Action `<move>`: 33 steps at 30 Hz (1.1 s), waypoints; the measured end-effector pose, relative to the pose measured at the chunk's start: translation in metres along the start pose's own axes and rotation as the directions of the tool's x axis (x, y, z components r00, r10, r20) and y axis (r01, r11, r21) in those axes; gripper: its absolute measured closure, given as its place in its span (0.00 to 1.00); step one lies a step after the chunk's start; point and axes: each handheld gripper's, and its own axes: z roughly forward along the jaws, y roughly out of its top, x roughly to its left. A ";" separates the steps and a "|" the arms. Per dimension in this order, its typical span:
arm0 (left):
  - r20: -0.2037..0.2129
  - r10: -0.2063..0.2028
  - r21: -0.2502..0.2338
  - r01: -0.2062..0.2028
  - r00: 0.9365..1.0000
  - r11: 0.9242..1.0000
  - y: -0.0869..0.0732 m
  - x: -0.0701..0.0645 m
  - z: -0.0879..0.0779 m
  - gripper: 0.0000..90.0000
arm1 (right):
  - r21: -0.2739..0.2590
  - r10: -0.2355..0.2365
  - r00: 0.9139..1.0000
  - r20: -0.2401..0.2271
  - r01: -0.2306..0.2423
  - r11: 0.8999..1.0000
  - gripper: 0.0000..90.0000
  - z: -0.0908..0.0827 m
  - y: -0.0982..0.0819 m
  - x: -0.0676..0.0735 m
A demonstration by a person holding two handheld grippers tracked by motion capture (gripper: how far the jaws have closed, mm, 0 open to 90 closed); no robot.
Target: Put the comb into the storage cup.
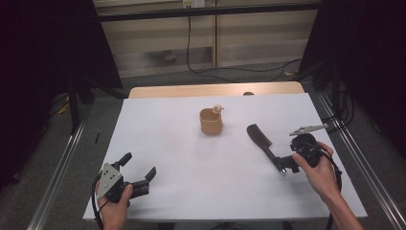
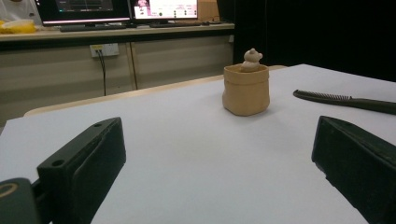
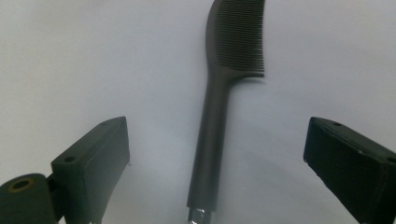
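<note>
- The left gripper [image 1: 139,175] is held low over the table [image 1: 191,191] near its front left corner, with the jaws spread wide and nothing between them.
- In the left gripper view, the left gripper [image 2: 215,163] is seen to face across the bare white surface toward the pot [image 2: 246,88], which stands well apart from it.
- The pot [image 1: 211,121] is placed upright near the middle of the table, toward the back edge, with a small figure [image 1: 218,109] at its rim.
- The comb [image 1: 261,139] is laid flat on the right half of the table, its toothed head toward the back edge and its handle directed at the front right corner.
- The right gripper [image 1: 282,166] is positioned at the handle end of the comb; whether contact is made cannot be told from the high view.
- In the right gripper view, the comb [image 3: 219,116] is seen to run straight ahead between the open jaws, its long axis in line with the right gripper [image 3: 215,177], with clear gaps on both sides.
- The handle's metal-tipped end is nearest the jaws; nothing is gripped.
- A grasp of the handle by the right gripper is judged the likely coming move, the right hand being far nearer than the left.
</note>
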 end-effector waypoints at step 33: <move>0.007 -0.002 0.006 0.002 1.000 1.000 -0.001 0.002 0.001 0.03 | 0.248 0.013 0.996 -0.089 0.009 0.969 0.13 0.048 0.047 -0.011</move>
